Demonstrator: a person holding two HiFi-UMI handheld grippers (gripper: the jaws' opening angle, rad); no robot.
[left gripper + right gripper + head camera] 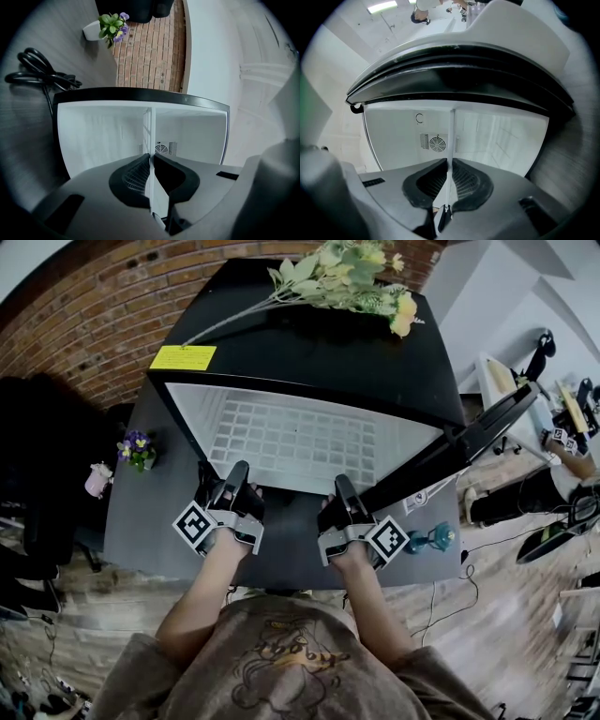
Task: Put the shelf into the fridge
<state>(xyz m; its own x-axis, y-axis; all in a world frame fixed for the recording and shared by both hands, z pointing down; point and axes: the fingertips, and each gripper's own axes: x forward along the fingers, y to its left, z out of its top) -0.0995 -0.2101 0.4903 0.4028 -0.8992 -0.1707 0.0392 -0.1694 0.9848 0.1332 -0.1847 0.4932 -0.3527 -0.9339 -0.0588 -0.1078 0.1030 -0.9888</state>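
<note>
Left gripper (239,470): dark ribbed pads are clamped tight on the near edge of the shelf (291,442), towards its left end. In the left gripper view (151,157) the shelf (148,126) shows edge-on as a thin white strip between the jaws.
Right gripper (340,482): same story here, jaws pinched on the near edge towards its right end. Its own view (450,161) shows the white wire (451,131) running straight out from the pads.
Arms: both forearms reach forward side by side, and the grippers are level with each other and well apart.
Shelf: it's a white wire grid of small squares, lying flat across the fridge's mouth. Its far part is in the cavity and its near edge is at the opening.
Fridge (309,343): a glossy black box with smooth white inner walls. There's a round fan vent (437,142) on the back wall.
Door (469,442): black, swung open on the right.
Fridge top: there's a yellow sticker (183,357) at the left front corner, and a sprig of yellow flowers (347,277) lies along the back.
Table (141,521): dark grey with a matte grain. A small potted flower (138,451) sits near its left edge, left of the fridge, with a coiled black cord (42,75) nearby.
</note>
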